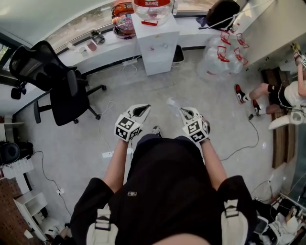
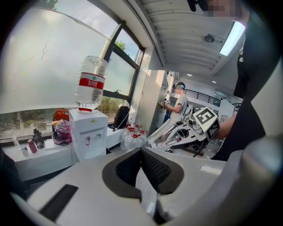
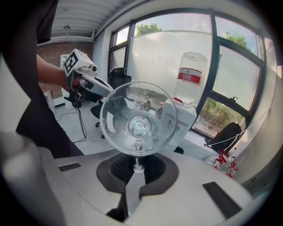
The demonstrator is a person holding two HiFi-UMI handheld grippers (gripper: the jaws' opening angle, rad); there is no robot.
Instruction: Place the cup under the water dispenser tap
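A clear plastic cup lies on its side, mouth toward the camera, with my right gripper shut on its rim. In the head view the cup sticks out ahead of the right gripper. The left gripper view shows the same cup held at the right. My left gripper is shut with nothing in it. The white water dispenser stands ahead against the window ledge, a large bottle on top. Its taps face me, some way off from both grippers.
A black office chair stands at the left. Several empty water bottles are piled right of the dispenser. A person sits at the far right. Cables run across the grey floor. The window ledge carries small items.
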